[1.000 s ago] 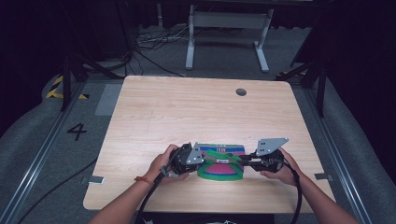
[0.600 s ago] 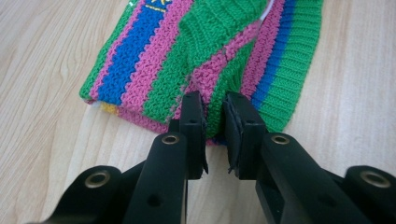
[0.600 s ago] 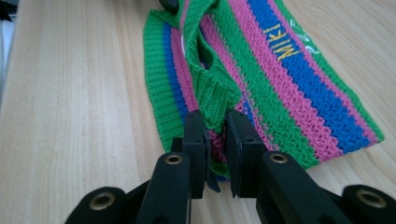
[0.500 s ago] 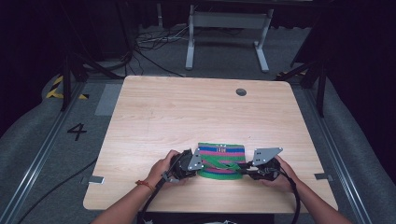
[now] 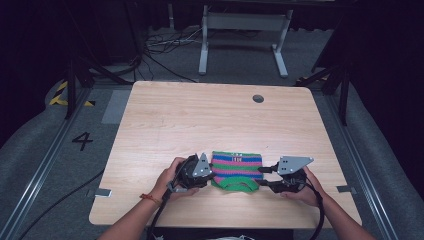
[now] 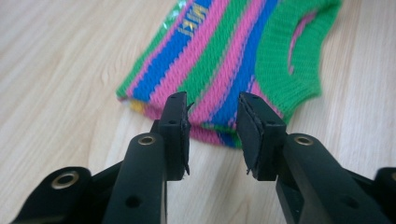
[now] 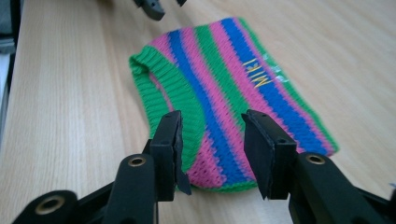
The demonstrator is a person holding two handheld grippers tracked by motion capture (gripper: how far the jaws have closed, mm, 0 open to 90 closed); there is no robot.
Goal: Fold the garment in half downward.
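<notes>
I see the striped knitted pouch [image 5: 236,171] lying flat on the bench [image 5: 200,120] between my left tongs [image 6: 212,122] and right tongs [image 7: 212,144], both just opening, released, gripping nothing.

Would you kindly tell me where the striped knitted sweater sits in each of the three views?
High view: striped knitted sweater lies low at centre, between the grippers.
Left gripper view: upper centre-right, beyond the jaws.
Right gripper view: centre.
Shared landmark: its yellow lettering, also seen in the left gripper view.
</notes>
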